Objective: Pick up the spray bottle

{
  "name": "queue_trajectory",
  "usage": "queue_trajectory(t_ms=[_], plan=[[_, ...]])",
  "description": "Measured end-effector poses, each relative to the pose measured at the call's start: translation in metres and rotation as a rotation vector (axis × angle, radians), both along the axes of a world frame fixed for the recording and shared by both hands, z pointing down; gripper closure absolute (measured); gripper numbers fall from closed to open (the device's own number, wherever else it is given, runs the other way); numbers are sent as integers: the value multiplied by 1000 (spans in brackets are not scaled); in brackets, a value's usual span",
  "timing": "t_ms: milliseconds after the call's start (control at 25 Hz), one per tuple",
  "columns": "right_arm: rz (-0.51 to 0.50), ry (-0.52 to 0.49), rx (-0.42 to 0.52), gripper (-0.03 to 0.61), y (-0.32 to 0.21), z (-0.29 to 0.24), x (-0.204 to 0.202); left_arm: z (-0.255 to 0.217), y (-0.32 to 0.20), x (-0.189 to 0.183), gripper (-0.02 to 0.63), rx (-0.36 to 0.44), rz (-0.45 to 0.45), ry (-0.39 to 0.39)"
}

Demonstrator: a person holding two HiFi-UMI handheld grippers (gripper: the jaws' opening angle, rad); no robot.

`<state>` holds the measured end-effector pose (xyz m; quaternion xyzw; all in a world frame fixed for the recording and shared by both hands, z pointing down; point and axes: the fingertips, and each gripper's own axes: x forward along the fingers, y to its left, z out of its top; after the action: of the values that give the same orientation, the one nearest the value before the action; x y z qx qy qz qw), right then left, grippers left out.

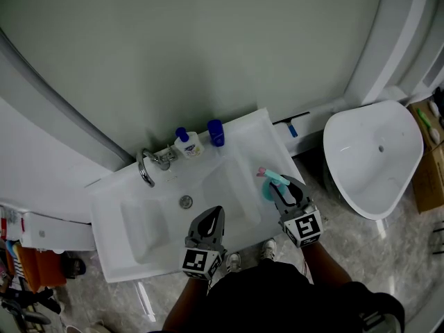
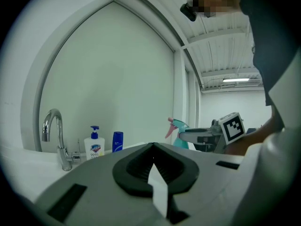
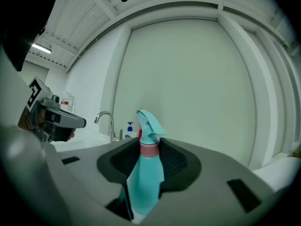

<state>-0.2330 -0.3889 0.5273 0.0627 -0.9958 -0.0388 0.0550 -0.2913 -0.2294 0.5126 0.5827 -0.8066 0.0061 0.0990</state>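
- Head view: the R tongs (image 1: 279, 186) grip the teal plastic spray bottle (image 1: 268, 188) w/ a pink-tipped nozzle. It is over the right end of the white sink top (image 1: 250, 137). The L tongs (image 1: 211, 215) hang by the middle of the front edge. R is on the bottle; L is well apart from it.
- Left gripper view: the L tongs (image 2: 153, 149) are pinched together w/ nothing btw them. The spray bottle (image 2: 178, 126) shows off to the right. It stands upright, nozzle pointing toward the curved chrome tap (image 2: 54, 135). The R tongs (image 2: 187, 135) lie flat and hold it from the side, high up near the neck.
- Right gripper view: the R tongs (image 3: 149, 147) are narrow and squeeze the spray bottle (image 3: 146, 178) btw the dark pads, just under its pink collar. Its long way runs straight up, across the tongs. The bottom is cut off here, so it's prob. off the sink top, but I can't be sure.
- Next, I think: lift straight up w/ R, keep the squeeze on, and keep the bottle standing tall so it won't slip down.
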Motion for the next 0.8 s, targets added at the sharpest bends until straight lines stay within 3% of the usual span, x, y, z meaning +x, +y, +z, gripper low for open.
queue_trajectory(t_ms=[440, 800], plan=[[-75, -221, 37, 445, 40, -118, -1, -23, 8, -10, 617, 47, -36, -41], [-119, -313, 65, 446, 62, -164, 4, -64, 13, -6, 617, 116, -40, -133]])
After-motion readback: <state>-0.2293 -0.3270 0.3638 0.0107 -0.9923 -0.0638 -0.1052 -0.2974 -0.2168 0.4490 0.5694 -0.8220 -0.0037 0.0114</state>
